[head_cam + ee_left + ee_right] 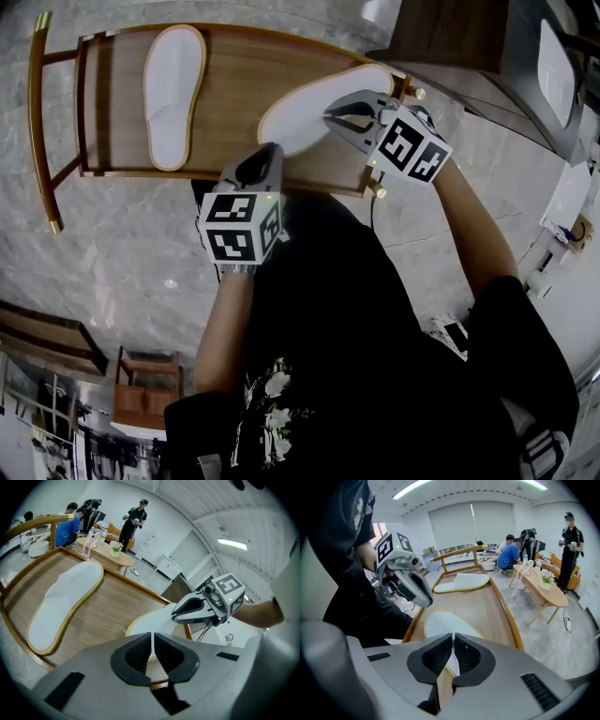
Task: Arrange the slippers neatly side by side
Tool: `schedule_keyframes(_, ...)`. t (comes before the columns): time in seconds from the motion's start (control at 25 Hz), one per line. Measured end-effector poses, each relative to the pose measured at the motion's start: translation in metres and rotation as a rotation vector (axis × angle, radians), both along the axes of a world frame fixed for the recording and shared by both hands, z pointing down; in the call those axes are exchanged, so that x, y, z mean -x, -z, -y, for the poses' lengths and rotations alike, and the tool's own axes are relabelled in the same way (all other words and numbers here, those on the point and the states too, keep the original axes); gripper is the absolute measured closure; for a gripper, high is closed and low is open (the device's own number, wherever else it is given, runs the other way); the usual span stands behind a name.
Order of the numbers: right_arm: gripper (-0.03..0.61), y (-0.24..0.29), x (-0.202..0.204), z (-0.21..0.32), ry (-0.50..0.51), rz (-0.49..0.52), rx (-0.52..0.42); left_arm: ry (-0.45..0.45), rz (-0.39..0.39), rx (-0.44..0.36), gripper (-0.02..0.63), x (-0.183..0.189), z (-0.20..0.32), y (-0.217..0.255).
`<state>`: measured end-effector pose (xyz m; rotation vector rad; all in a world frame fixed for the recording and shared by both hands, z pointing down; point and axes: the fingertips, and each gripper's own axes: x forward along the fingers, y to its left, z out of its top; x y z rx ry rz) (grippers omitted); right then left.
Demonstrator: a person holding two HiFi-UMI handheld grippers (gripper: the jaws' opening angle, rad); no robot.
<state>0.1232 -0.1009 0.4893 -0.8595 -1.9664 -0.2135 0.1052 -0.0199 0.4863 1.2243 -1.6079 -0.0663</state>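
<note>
Two flat white slippers with yellow trim lie on a low wooden bench [244,66]. The left slipper [173,94] lies straight along the bench's left part. The right slipper [305,112] lies slantwise near the right end, well apart from the first. My right gripper [330,116] is shut, its tips at that slipper's near edge; I see nothing clamped between the pads [438,656]. My left gripper [272,148] hovers shut and empty over the bench's front rail, just left of the slanted slipper [150,620]. From there the right gripper [173,616] shows above that slipper.
The bench has raised rails and brass-tipped posts [415,93]. It stands on a grey marble floor [122,244]. A dark cabinet [450,33] is at the far right. Several people [511,552] stand or sit around a wooden coffee table [539,585] beyond the bench.
</note>
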Motion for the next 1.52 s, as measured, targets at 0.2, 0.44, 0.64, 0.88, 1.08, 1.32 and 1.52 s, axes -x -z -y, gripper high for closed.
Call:
schedule_keyframes(0.2, 0.565, 0.012, 0.005, -0.001, -0.158, 0.020, 0.002, -0.010, 0.021, -0.006, 0.601, -0.002, -0.005, 0.008)
schedule_keyframes(0.44, 0.565, 0.020, 0.014, 0.010, -0.563, 0.009, 0.084, 0.004, 0.028, -0.014, 0.601, -0.001, -0.011, 0.006)
schedule_keyframes(0.64, 0.566, 0.027, 0.021, 0.021, -0.956, 0.035, 0.249, 0.019, 0.036, -0.003, 0.601, -0.002, -0.019, 0.004)
schedule_keyframes(0.88, 0.566, 0.020, 0.034, 0.014, -1.057, 0.094, 0.228, 0.066, 0.029, -0.013, 0.601, 0.003, -0.029, 0.007)
schedule_keyframes(1.08, 0.475, 0.008, 0.046, -0.001, -0.962, 0.117, 0.204, 0.081, 0.047, -0.015, 0.601, 0.007, -0.036, 0.011)
schedule_keyframes(1.32, 0.472, 0.011, 0.052, -0.006, -0.706, 0.119, 0.120, 0.068, 0.062, -0.010, 0.601, 0.008, -0.043, 0.012)
schedule_keyframes(1.52, 0.472, 0.007, 0.067, -0.001, -0.436, 0.079, 0.047, 0.018, 0.079, -0.004, 0.601, 0.004, -0.045, 0.011)
